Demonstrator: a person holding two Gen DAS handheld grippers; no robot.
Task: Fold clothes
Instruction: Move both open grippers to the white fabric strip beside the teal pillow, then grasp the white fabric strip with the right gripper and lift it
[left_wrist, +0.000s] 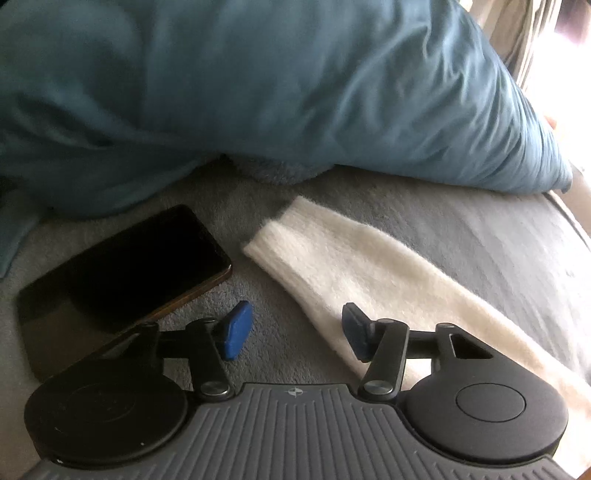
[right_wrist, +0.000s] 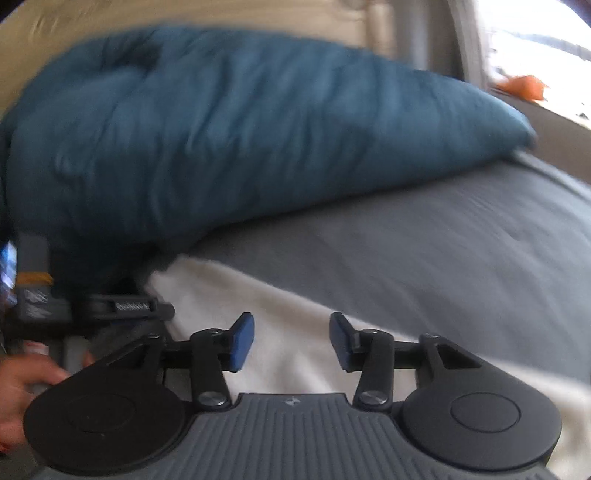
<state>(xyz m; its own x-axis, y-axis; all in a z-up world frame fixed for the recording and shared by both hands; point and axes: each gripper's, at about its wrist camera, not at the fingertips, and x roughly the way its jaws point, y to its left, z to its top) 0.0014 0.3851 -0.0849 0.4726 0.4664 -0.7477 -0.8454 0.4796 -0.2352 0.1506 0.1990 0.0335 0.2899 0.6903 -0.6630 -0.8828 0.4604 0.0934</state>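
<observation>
Beside white sock (left_wrist: 369, 273), phone (left_wrist: 122, 266), left view only

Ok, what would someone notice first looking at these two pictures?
A big puffy teal pillow fills the back of both views, lying on the grey bedcover. In front of it stretches a long fuzzy white cloth, with a black-screened phone to its left. The blue-padded left gripper hangs open at the cloth's edge.

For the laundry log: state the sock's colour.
Cream white sock, ribbed at the cuff; clearest in the left wrist view.
</observation>
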